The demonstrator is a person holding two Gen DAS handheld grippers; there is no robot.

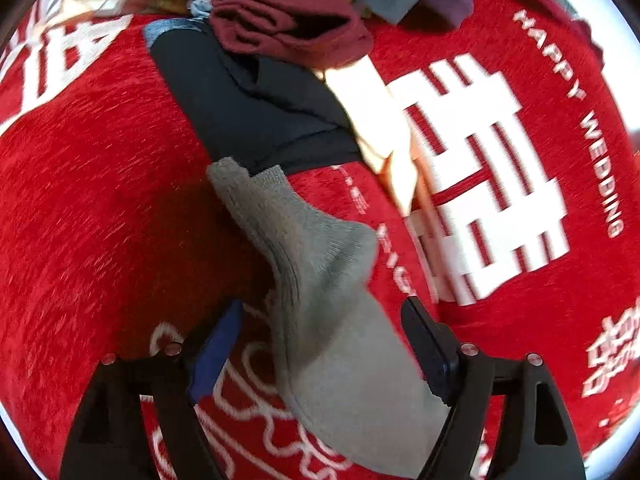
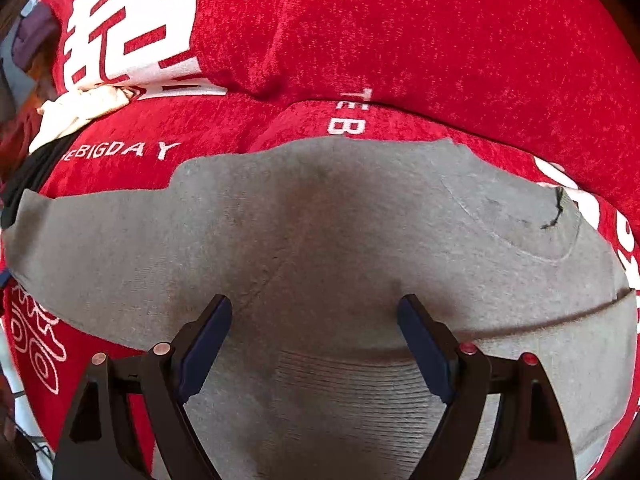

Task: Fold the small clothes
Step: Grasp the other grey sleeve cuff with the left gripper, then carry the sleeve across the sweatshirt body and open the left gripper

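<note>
Grey knit sock [image 1: 320,280] lies flat on red plush cloth [image 1: 100,200], between both tongs. Left gripper [image 1: 324,344]: fingers apart. Right gripper [image 2: 316,340]: fingers apart over ribbed cuff. Left view only: black garment [image 1: 248,104] and maroon folded item [image 1: 288,24] at 12 o'clock.

Bright light is shining on the red cloth [image 1: 100,200]. The white letters [image 1: 472,184] are glaring and looking smeared. A dark shadow is sitting on the gray sock [image 2: 320,208]. The edges are bending round and going black.
</note>
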